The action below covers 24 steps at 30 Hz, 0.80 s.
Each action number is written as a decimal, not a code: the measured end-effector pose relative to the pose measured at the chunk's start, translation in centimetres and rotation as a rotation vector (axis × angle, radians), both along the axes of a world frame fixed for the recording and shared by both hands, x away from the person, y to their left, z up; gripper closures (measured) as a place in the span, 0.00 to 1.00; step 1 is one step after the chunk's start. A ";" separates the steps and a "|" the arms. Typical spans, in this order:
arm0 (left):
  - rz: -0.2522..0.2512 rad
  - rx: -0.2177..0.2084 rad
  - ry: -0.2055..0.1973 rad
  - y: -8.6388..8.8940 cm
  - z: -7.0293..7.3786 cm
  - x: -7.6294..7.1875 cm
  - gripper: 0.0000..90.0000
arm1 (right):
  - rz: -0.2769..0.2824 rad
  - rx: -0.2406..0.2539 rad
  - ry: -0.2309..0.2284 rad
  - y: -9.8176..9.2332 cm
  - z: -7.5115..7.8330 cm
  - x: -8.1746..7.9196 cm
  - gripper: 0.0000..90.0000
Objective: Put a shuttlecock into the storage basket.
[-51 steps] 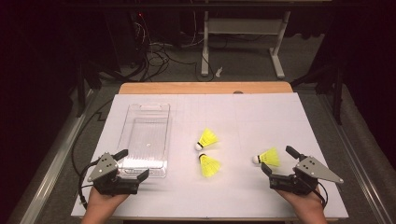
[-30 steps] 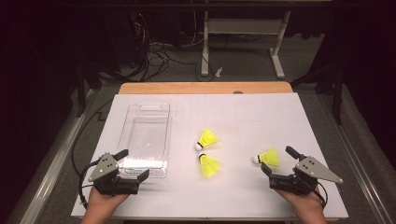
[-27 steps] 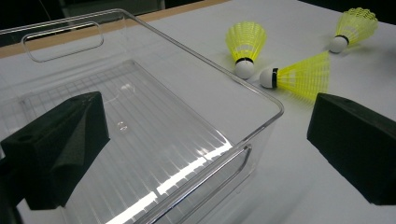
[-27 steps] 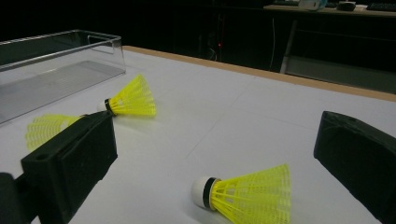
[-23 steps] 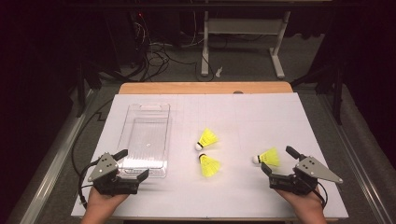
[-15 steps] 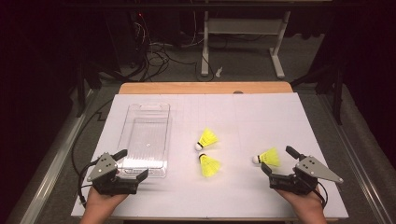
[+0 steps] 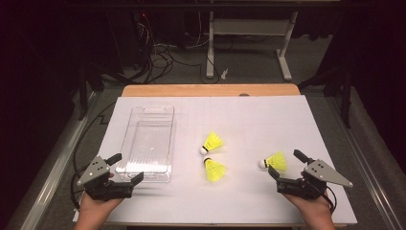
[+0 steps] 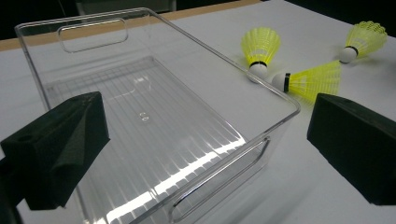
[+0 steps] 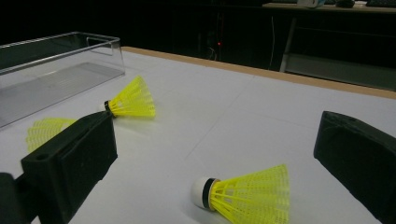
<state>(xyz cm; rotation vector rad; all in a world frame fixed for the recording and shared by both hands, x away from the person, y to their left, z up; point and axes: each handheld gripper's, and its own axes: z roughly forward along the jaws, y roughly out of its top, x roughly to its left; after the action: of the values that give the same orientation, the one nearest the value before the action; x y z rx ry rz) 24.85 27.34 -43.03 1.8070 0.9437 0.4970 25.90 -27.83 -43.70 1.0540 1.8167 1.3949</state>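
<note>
On the white table (image 7: pixel 268 115), a clear rectangular plastic bin (image 7: pixel 148 143) stands left of centre, open side up. Three neon-yellow shuttlecocks with white cork tips lie on their sides to its right. The far shuttlecock (image 7: pixel 212 143) and the middle shuttlecock (image 7: pixel 214 169) lie close together near the table's centre, cork tips almost meeting. The right shuttlecock (image 7: pixel 273 161) lies well apart from them, just beyond the right gripper (image 7: pixel 286 170). That gripper rests at the near right edge, its jaws spread wide with this shuttlecock lying between them and touching neither. The left gripper (image 7: pixel 125 168) sits at the near left edge, jaws also spread, holding nothing, facing the bin's near end.
</note>
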 end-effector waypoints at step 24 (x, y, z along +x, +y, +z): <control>0.145 -0.046 0.011 5.8 -0.4 -0.6 0.00 | 0.005 0.004 0.011 0.1 0.3 0.1 0.00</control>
<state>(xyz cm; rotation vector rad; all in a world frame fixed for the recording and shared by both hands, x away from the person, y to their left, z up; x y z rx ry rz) 24.28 33.13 -43.46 1.7093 1.0899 0.5518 26.02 -27.71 -43.40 1.0617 1.8261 1.3985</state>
